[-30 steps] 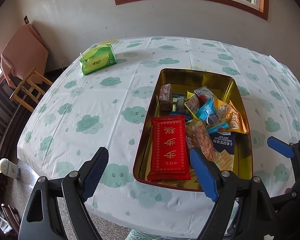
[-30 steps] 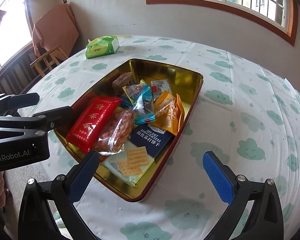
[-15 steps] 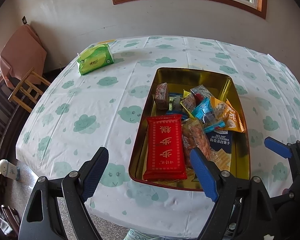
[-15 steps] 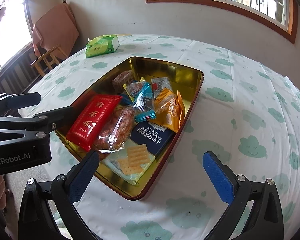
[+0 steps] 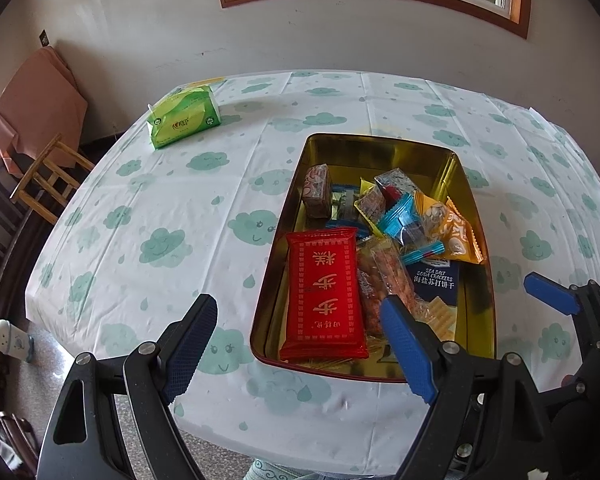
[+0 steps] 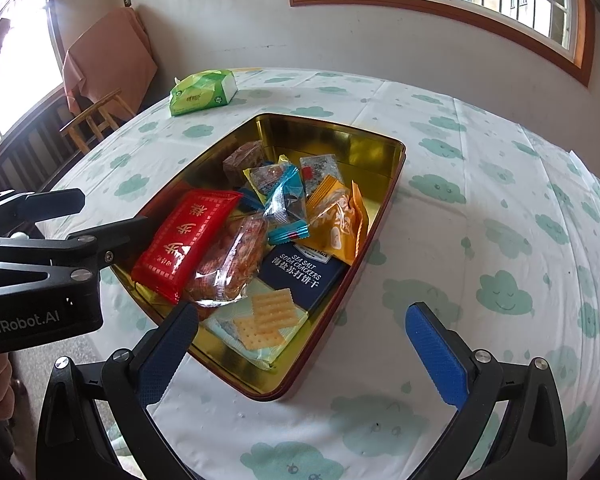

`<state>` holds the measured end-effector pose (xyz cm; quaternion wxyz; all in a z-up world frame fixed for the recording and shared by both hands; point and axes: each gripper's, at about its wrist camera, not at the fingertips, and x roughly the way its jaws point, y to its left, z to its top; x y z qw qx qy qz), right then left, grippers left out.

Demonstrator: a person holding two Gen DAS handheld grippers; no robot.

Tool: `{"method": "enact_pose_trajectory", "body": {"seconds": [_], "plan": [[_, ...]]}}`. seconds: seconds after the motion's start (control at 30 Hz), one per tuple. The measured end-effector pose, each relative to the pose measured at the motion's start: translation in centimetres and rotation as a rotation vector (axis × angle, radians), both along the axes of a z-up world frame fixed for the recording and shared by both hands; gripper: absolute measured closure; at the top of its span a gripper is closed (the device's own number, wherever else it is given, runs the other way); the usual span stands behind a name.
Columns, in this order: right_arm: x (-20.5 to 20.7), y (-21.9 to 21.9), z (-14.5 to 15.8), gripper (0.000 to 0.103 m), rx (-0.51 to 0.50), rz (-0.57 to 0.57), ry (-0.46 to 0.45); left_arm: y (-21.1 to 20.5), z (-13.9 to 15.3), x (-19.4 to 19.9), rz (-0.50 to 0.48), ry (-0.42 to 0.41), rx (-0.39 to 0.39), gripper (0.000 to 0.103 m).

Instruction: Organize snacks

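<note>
Grippers both empty, fingers spread wide, held over near table edge. Left gripper point(image 5: 296, 344) bottom-center of left view, right gripper point(image 6: 300, 336) bottom of right view. Snacks in gold tin point(image 5: 440, 152) mid-frame; red pack point(image 5: 324, 292) lies nearest left gripper.

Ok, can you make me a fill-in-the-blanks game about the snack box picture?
1. The snacks lie inside a golden ____ on the table.
2. The big flat packet with gold writing is coloured ____.
3. The green tissue pack sits on the ____-patterned tablecloth.
4. Both the left tongs and the right tongs are ____ and hold nothing.

Missing words: tin; red; cloud; open
</note>
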<state>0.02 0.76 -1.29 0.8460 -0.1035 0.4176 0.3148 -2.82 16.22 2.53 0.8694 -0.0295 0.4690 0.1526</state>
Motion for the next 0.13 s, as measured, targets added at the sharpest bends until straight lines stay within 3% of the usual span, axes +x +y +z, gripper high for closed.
{"method": "enact_pose_trajectory", "body": {"seconds": [0.13], "plan": [[0.04, -0.05, -0.05, 0.000, -0.001, 0.000, 0.001, 0.08, 0.01, 0.00, 0.003, 0.005, -0.004, 0.019]]}}
